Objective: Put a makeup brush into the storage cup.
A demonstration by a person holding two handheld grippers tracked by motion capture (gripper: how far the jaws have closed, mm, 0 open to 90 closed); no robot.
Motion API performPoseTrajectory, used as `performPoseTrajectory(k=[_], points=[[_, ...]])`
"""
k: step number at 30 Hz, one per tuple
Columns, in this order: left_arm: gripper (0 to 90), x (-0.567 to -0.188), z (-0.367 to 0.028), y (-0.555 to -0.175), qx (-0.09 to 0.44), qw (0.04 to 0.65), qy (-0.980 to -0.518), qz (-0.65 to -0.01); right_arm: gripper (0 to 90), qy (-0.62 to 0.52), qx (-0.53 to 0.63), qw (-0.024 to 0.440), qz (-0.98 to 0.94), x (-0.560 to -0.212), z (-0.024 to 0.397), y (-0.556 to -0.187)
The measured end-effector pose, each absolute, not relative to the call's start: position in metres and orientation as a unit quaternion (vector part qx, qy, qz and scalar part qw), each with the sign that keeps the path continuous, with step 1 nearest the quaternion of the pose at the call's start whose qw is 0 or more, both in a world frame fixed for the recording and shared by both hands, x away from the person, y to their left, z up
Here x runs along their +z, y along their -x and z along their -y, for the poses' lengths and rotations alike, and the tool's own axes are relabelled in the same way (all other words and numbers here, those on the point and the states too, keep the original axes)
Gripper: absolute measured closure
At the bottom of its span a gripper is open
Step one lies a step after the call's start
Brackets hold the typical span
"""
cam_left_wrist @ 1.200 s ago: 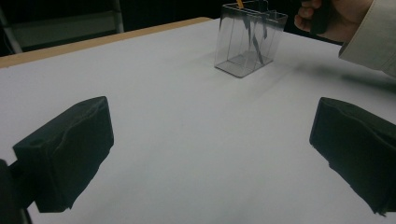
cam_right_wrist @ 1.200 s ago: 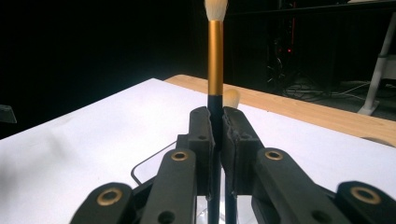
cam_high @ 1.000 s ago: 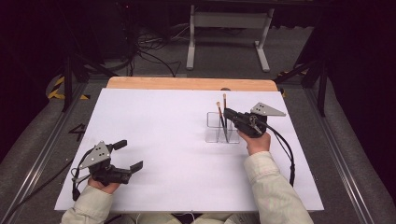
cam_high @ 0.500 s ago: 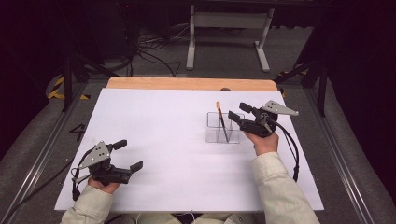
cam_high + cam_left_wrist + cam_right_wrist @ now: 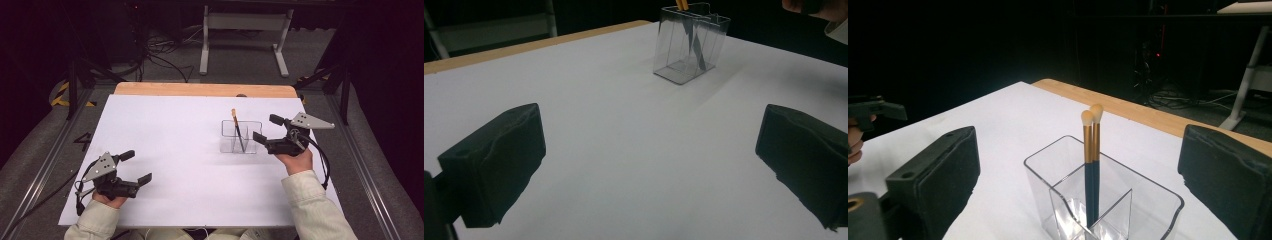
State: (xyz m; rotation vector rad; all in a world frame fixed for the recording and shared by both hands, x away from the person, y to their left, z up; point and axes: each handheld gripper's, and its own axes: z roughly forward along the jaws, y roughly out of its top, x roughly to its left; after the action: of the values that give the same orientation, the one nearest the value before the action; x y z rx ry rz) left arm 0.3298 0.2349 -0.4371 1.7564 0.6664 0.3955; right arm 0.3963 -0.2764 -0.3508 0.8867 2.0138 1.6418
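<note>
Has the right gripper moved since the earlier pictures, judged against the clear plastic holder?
Yes. The right gripper has backed off rightward from the clear plastic holder, its jaws just opening with nothing between them; both gold-and-black brushes stand inside.

The right gripper (image 5: pixel 266 129) lets go of the brush (image 5: pixel 237 129) — its jaws have just been opening — and backs away to the right of the clear organiser (image 5: pixel 241 136), where both brushes now stand.
</note>
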Motion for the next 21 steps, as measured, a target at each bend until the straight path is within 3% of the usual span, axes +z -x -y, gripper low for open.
performPoseTrajectory(k=[21], points=[[0.2,-0.436,-0.237,-0.328,0.154,0.578,-0.75,-0.282,0.4,-0.278,0.567,0.185,-0.753,-0.359,0.299,-0.363]])
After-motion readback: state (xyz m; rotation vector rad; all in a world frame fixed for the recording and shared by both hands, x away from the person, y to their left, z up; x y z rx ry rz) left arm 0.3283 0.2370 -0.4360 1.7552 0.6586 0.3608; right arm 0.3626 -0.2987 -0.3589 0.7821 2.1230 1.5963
